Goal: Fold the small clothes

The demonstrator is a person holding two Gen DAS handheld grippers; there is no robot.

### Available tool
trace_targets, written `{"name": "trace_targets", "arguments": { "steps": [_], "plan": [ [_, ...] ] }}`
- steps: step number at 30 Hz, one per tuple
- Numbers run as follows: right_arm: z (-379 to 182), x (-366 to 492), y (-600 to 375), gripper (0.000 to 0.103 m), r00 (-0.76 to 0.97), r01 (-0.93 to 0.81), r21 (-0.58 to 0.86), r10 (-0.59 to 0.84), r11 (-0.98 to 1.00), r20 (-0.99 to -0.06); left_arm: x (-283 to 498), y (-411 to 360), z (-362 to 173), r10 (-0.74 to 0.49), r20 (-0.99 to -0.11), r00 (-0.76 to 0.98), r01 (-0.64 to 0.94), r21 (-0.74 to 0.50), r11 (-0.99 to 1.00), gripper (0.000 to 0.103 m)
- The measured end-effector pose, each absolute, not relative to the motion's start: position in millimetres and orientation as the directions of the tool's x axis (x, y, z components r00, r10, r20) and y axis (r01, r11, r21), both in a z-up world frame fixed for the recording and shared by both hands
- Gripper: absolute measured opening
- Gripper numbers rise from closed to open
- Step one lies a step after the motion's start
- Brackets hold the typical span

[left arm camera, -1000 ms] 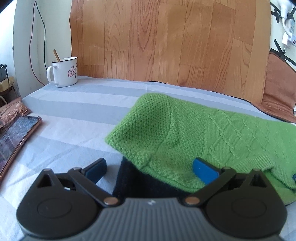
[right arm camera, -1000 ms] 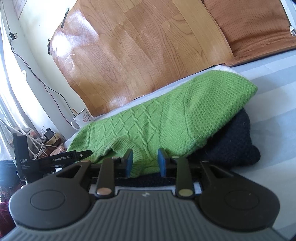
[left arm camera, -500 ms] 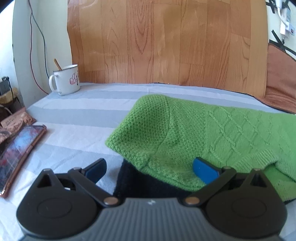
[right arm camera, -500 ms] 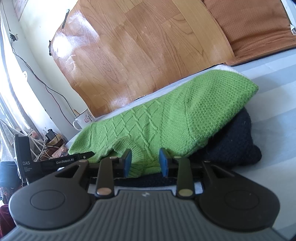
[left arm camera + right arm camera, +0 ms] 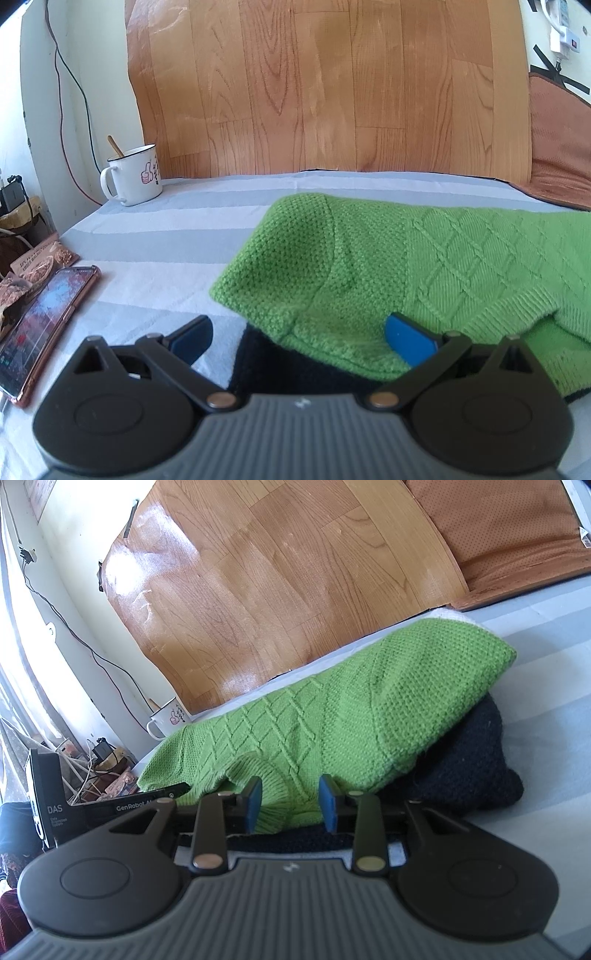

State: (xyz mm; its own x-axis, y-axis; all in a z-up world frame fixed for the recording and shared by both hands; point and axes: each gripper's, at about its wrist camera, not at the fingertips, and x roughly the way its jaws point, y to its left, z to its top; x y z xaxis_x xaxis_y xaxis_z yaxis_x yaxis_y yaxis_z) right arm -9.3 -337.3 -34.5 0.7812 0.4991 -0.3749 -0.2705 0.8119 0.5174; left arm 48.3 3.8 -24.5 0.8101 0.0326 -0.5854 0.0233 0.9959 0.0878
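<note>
The green knitted sweater (image 5: pixel 424 258) lies folded over on the striped bed sheet (image 5: pixel 166 229), draped across a dark knitted garment (image 5: pixel 476 760) that sticks out from under its near edge – I read that as a stack, the green piece being the one I'm working on. Its ribbed cuff (image 5: pixel 275 797) sits between the pads of my right hand-held gripper (image 5: pixel 290 803); the jaws have just been easing apart and the pads no longer seem to press the knit, so I'd call it released, the fold laid down. My left hand-held gripper (image 5: pixel 301 334) stands wide, unclenched, one pad on the sweater's hem, the other over bare sheet – holding nothing. Both tools point slightly downward at the near edge, low over the bed, the right one rolled so its view tilts. Off to the left are a phone (image 5: pixel 44 325) and a white mug (image 5: pixel 133 179), well apart from the clothes
</note>
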Motion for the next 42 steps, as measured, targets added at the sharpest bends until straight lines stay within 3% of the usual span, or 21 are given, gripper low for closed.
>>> {"name": "trace_targets", "arguments": {
  "steps": [5, 7, 9, 11, 16, 21, 28, 29, 30, 32, 33, 37, 42],
  "plan": [
    [-32, -13, -339, 0.037, 0.786, -0.26, 0.516, 0.49, 0.816, -0.378, 48, 3, -24, 0.032, -0.586, 0.81, 0.023, 0.087, 0.996, 0.103],
    [-31, -22, -348, 0.048, 0.79, -0.246, 0.554, 0.496, 0.795, -0.361, 48, 3, -24, 0.033, -0.585, 0.81, 0.023, 0.088, 0.996, 0.103],
    [-29, -39, -364, 0.072, 0.817, -0.211, 0.593, 0.473, 0.777, -0.329, 49, 4, -24, 0.032, -0.585, 0.81, 0.023, 0.087, 0.996, 0.103],
    [-24, -58, -384, 0.073, 0.859, -0.143, 0.593, 0.397, 0.792, -0.323, 49, 4, -24, 0.029, -0.586, 0.81, 0.023, 0.082, 0.996, 0.103],
    [-26, -84, -433, 0.075, 0.876, 0.09, 0.627, 0.239, 0.774, -0.42, 45, 3, -23, 0.03, -0.57, 0.821, 0.028, 0.093, 0.995, 0.103],
    [-28, -65, -442, 0.075, 0.86, 0.129, 0.693, 0.268, 0.709, -0.435, 35, 6, -19, 0.007, -0.511, 0.86, 0.04, 0.081, 0.996, 0.103],
    [-25, 0, -416, 0.076, 0.834, 0.094, 0.689, 0.321, 0.719, -0.449, 30, 33, -10, -0.033, -0.46, 0.887, -0.001, -0.073, 0.997, 0.103],
    [-22, 7, -407, 0.073, 0.835, 0.082, 0.665, 0.313, 0.742, -0.453, 32, 37, -10, -0.033, -0.462, 0.886, -0.014, -0.1, 0.995, 0.103],
    [-19, 13, -404, 0.058, 0.828, 0.072, 0.635, 0.309, 0.769, -0.468, 33, 41, -9, -0.033, -0.465, 0.885, -0.026, -0.12, 0.992, 0.103],
    [-17, 21, -392, 0.04, 0.811, 0.086, 0.569, 0.274, 0.818, -0.517, 35, 49, -9, -0.035, -0.474, 0.88, -0.046, -0.159, 0.986, 0.103],
    [-14, 23, -390, 0.023, 0.805, 0.099, 0.564, 0.267, 0.82, -0.529, 36, 53, -10, -0.038, -0.475, 0.879, -0.051, -0.174, 0.983, 0.103],
    [29, 16, -381, 0.019, 0.836, 0.037, 0.561, 0.282, 0.827, -0.472, 35, 64, -10, -0.055, -0.469, 0.881, -0.064, -0.233, 0.97, 0.103],
    [97, 8, -294, 0.017, 0.85, -0.223, 0.316, 0.343, 0.922, -0.4, 30, 85, -10, -0.052, -0.435, 0.899, -0.111, -0.34, 0.934, 0.103]
  ]
}}
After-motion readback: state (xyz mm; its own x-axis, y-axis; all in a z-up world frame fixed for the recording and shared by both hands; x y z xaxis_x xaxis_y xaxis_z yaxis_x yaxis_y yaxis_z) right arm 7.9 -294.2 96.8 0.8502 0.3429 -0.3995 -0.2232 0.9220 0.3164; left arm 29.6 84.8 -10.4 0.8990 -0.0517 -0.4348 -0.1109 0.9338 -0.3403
